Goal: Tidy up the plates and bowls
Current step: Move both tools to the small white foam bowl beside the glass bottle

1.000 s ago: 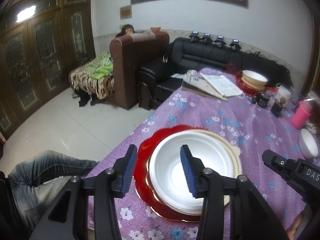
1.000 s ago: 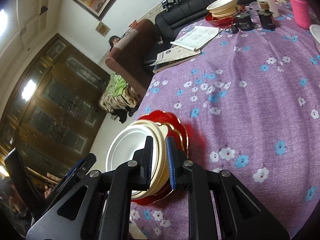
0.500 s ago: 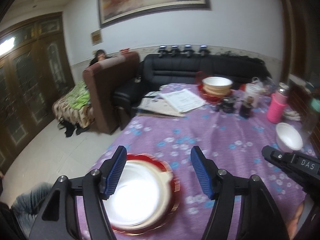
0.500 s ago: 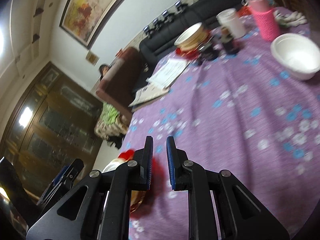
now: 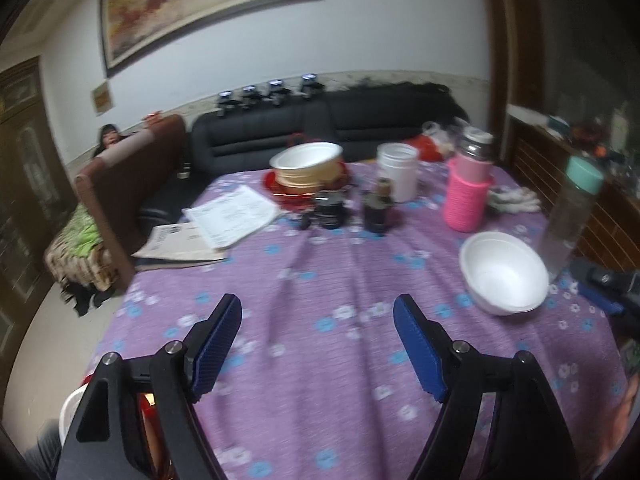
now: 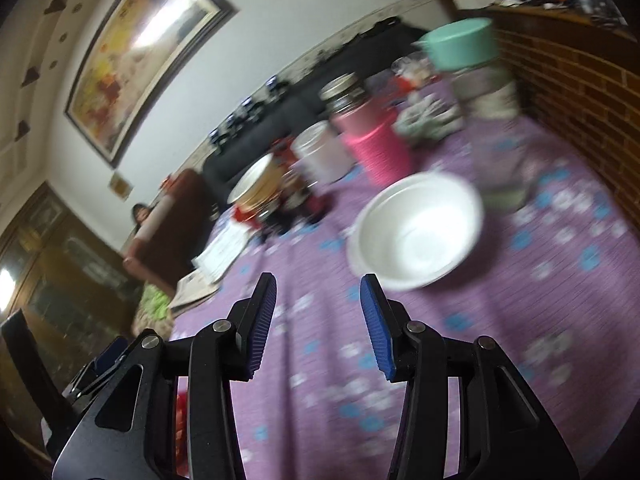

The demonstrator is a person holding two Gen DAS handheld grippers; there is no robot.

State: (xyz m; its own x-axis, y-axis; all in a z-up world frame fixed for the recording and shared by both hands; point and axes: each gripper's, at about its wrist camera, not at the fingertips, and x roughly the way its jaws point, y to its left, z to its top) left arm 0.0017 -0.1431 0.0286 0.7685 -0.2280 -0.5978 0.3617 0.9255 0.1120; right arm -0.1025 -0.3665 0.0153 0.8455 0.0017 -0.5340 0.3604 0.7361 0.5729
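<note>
A lone white bowl sits on the purple flowered tablecloth at the right; in the right wrist view the white bowl lies just beyond my right gripper. That gripper's jaws are opening, with nothing between them. My left gripper hovers over bare cloth, its jaws opening wide and empty. The stack of red plate and white bowl peeks out at the lower left behind the left finger. A second stack of bowls on a red plate stands at the table's far side.
A pink flask, a white cup, dark jars, a clear bottle with a teal lid and papers crowd the far half. A black sofa and a person sit behind. A brick wall flanks the right.
Both grippers let go of the plate stack and swung right across the table toward the lone white bowl. The left jaws widened further; the right jaws went from shut to open.
</note>
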